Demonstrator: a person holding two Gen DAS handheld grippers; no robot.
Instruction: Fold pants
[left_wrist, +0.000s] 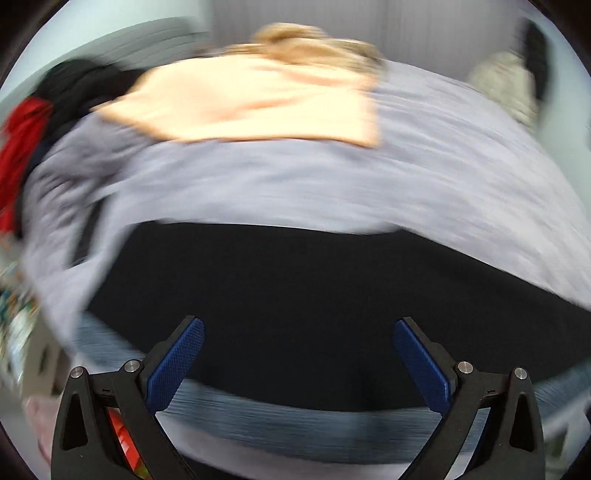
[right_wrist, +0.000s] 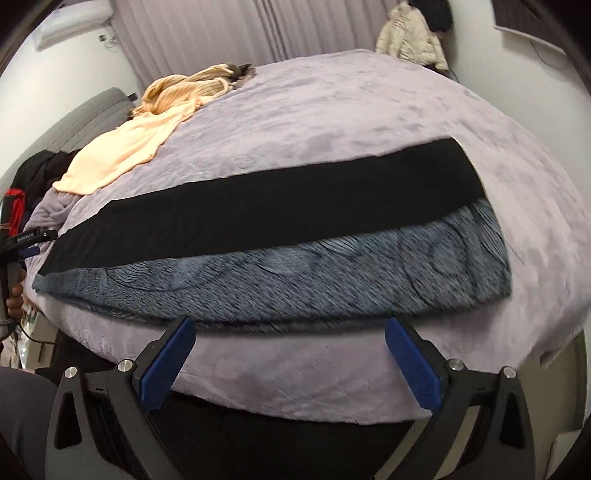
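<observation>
Long black pants with grey-blue fleecy lining (right_wrist: 280, 236) lie flat on lilac plush bed (right_wrist: 369, 110), just ahead of right claw (right_wrist: 290, 363). Both my claws spread, empty; left claw (left_wrist: 299, 363) over dark fabric. I judge lengthwise fold done; next: grip one end, carry across.

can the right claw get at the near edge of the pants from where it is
Probably yes: the right claw is open and empty, with only bare blanket between it and the near fuzzy blue-grey edge of the pants.
</observation>
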